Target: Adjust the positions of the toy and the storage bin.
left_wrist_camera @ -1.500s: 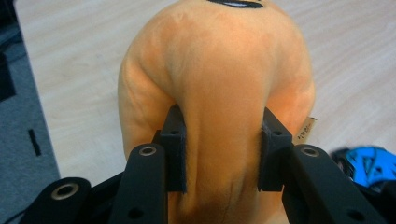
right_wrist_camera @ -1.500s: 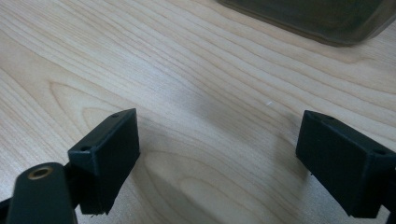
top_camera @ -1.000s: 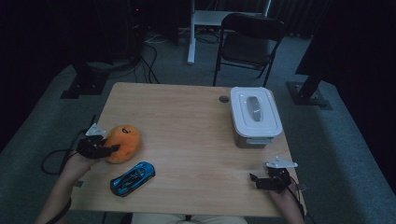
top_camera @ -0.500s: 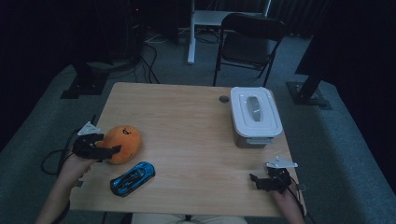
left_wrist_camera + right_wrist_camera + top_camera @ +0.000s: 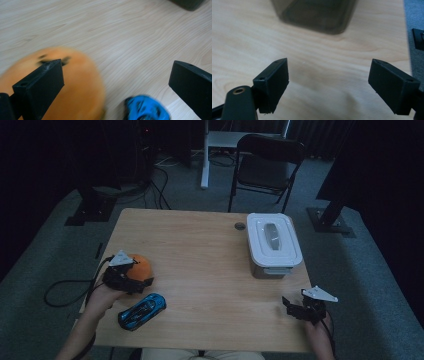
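An orange plush toy (image 5: 143, 265) lies near the table's left edge, with a blue toy car (image 5: 142, 311) just in front of it. My left gripper (image 5: 140, 281) hovers over the plush's near side, jaws wide open. In the left gripper view the gripper (image 5: 117, 75) holds nothing; the blurred orange plush (image 5: 75, 82) sits behind its left jaw and the blue car (image 5: 146, 110) shows low between the jaws. My right gripper (image 5: 291, 306) rests open at the table's front right corner. The right gripper (image 5: 329, 75) faces the bare wood before the box (image 5: 317, 15).
A grey storage box with a white latched lid (image 5: 274, 242) stands at the right rear of the wooden table (image 5: 200, 250). A small dark round grommet (image 5: 240, 226) is beside it. A black folding chair (image 5: 267, 165) stands beyond the table. A cable (image 5: 65, 290) trails off the left side.
My left gripper has slid to the right, from beside the orange plush to over its near side. The right gripper has stayed put.
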A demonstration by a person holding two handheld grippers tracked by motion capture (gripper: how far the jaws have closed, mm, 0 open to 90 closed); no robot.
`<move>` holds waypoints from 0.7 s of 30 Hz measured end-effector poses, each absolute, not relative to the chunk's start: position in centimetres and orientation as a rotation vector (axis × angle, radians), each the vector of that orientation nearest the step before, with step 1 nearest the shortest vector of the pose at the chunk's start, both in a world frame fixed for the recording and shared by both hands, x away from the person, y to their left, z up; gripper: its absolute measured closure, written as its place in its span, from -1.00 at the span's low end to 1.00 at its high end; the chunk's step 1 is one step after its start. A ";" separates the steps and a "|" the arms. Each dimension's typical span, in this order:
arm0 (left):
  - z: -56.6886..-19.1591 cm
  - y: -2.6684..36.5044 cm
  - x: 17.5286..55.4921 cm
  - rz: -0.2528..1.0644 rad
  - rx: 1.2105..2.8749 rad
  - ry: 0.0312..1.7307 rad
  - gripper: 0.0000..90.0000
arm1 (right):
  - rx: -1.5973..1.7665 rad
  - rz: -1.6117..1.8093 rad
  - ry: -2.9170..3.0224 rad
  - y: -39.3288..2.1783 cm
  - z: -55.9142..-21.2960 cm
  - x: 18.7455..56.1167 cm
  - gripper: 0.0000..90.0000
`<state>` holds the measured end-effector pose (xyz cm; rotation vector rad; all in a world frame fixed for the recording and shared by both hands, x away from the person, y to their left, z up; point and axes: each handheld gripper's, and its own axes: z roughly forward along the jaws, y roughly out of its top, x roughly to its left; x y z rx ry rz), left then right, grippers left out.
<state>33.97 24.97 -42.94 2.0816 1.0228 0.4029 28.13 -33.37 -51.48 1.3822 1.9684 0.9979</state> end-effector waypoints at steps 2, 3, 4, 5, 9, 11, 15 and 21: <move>-43.3 23.8 34.4 0.384 2.086 1.006 -0.99 | 1.392 0.972 1.955 -33.8 -51.3 28.4 -0.64; -43.4 23.3 34.6 0.388 2.088 0.997 -0.99 | 1.396 0.958 1.947 -33.9 -51.3 28.5 -0.64; -43.6 22.7 34.8 0.381 2.086 0.981 -0.99 | 1.401 0.946 1.931 -34.1 -51.2 28.7 -0.64; -43.8 22.2 35.0 0.367 2.095 0.975 -0.99 | 1.410 0.949 1.919 -34.3 -51.2 28.8 -0.64; -44.6 20.1 35.7 0.338 2.123 0.941 -0.99 | 1.452 0.949 1.875 -35.2 -51.3 29.5 -0.64; -45.0 19.2 36.1 0.331 2.126 0.933 -0.99 | 1.454 0.938 1.863 -35.5 -51.3 29.8 -0.64; -45.6 17.3 36.8 0.310 2.113 0.929 -0.99 | 1.470 0.936 1.860 -35.9 -51.3 30.2 -0.64; -46.5 14.4 37.9 0.314 2.133 0.915 -0.99 | 1.490 0.924 1.833 -36.6 -51.3 31.1 -0.64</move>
